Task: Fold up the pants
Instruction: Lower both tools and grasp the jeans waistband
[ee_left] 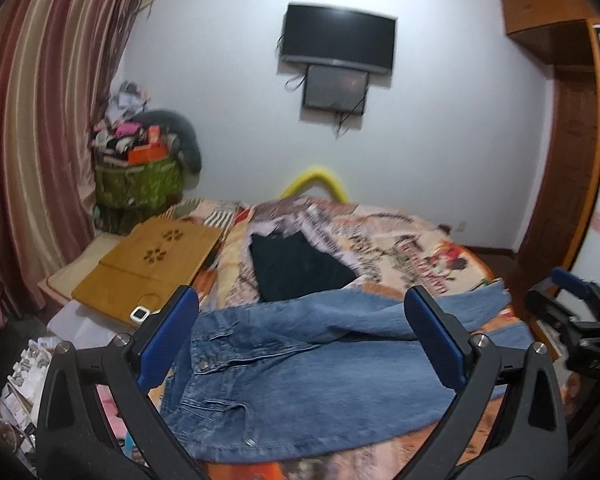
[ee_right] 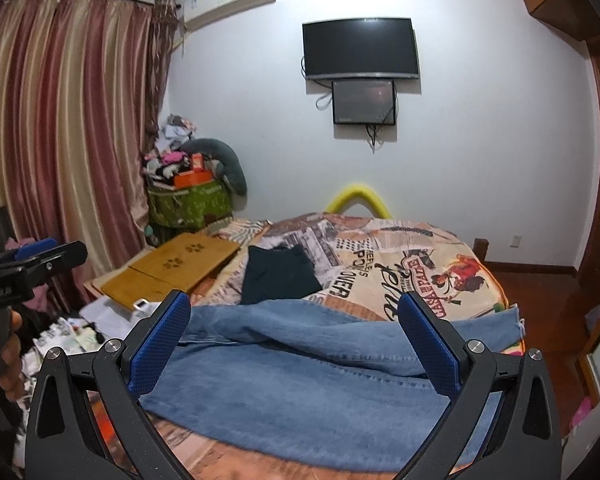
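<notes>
Curtain (ee_right: 60,128) at far left of bed (ee_right: 420,264). Green basket (ee_right: 188,204) heaped with clutter in corner beyond bed's left side. Wooden board (ee_left: 148,268) on bed's left edge. Left gripper (ee_left: 300,340) above bed, fingers spread wide, nothing held. Jeans (ee_left: 300,380) spread across near part of bed, waistband at left, legs running right, upper leg crossing over lower. Folded black garment (ee_right: 278,276) on bed just beyond jeans. Right gripper (ee_right: 296,340) over jeans legs, wide apart, empty. TV (ee_right: 360,48) on wall beyond bed.
</notes>
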{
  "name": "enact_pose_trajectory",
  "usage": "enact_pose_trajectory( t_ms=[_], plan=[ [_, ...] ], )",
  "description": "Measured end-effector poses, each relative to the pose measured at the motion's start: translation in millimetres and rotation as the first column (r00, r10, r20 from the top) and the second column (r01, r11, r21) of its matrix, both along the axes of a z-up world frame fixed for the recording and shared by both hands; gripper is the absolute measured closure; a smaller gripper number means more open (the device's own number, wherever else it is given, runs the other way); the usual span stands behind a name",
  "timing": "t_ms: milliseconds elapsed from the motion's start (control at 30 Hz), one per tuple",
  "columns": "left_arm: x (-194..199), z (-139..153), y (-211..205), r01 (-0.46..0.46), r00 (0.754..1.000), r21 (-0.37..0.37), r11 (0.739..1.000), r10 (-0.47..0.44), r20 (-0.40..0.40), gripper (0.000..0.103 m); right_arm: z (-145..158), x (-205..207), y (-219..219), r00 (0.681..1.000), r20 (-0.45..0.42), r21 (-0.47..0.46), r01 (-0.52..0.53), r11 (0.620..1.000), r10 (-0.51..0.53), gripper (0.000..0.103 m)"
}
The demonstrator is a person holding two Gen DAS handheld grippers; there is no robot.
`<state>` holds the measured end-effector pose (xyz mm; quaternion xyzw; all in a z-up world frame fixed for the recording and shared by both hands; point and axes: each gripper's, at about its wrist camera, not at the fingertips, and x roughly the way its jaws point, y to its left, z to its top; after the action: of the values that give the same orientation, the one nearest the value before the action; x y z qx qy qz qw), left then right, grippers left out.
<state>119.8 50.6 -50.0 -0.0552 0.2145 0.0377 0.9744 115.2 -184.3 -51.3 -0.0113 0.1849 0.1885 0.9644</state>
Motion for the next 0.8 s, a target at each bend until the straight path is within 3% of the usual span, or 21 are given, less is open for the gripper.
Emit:
enact_pose_trajectory(
  t_ms=[300,433,533,800],
  plan=[
    [112.8,-56.7,54.5,-0.07,0.982,0.022,0.997,0.073,-0.172,0.0,-37.2,87.8,3.8,0.995,-0.096,-0.11,-0.005,0.994,-0.006,0.0],
    [156.7,-86.8,75.8,-0.097,0.972,0.111,0.989,0.118,-0.205,0.0,-60.2,134.6,1.9,0.987,-0.161,-0.134,-0.007,0.991,-0.014,0.0],
    [183.7,-112.4,91.8,-0.103,0.963,0.13,0.986,0.132,-0.233,0.0,-75.3,162.6,-0.2,0.977,-0.215,-0.143,-0.017,0.99,-0.014,0.0],
    [255.5,-191.9,126.1,-0.081,0.883,0.131,0.988,0.132,-0.45,0.0,-123.5,242.1,-4.1,0.917,-0.397,-0.146,-0.103,0.984,0.037,0.002]
  ],
)
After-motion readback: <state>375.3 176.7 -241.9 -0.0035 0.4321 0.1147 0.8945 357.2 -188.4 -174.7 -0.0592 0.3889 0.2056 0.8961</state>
